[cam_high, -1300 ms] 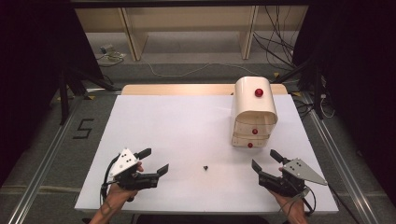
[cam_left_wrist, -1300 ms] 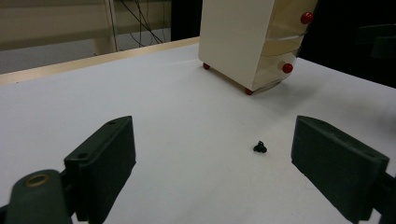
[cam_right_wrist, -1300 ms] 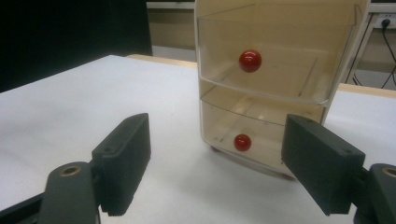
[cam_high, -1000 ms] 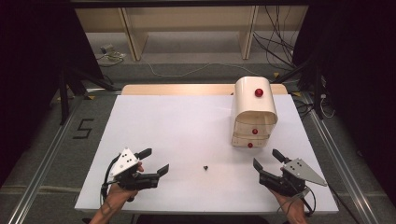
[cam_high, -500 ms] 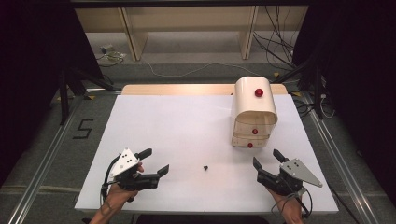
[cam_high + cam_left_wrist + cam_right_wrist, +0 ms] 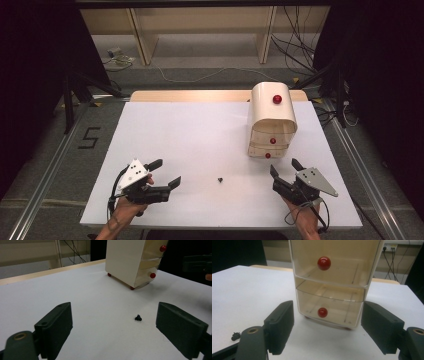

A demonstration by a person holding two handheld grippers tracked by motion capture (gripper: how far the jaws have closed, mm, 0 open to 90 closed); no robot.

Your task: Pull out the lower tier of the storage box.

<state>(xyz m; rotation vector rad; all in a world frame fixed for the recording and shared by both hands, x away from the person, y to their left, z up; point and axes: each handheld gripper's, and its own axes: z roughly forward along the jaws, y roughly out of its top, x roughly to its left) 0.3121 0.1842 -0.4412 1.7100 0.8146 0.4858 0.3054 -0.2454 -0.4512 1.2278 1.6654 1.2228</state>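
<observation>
White tabletop (image 6: pixel 200 130), dark lab floor & wooden shelving behind: a person works two hand-held tongs at the near edge.

Nearest the camera, left gripper (image 6: pixel 167 175) hovers low w/ its jaws spread wide, nothing between them. Right gripper (image 6: pixel 284 170) likewise stands wide & empty, though its jaws have just been closing a touch.

Between the two hands, approx. mid-table, lies a tiny black screw-like part (image 6: pixel 220 179), loose on the bare surface. In the left gripper view it sits just ahead of the jaws, toward the right-hand pad (image 6: pixel 138 318); it is too small to tell any long axis.

Farther off, straight ahead of the right gripper, stands a cream plastic mini drawer cabinet w/ translucent drawers (image 6: pixel 271 122). Its lower red round knob (image 6: pixel 322 312) lines up in the gap between the right jaws, all drawers shut.

Judgement: right hand is the nearer one to the drawers & already faces them; left hand faces the small part.
</observation>
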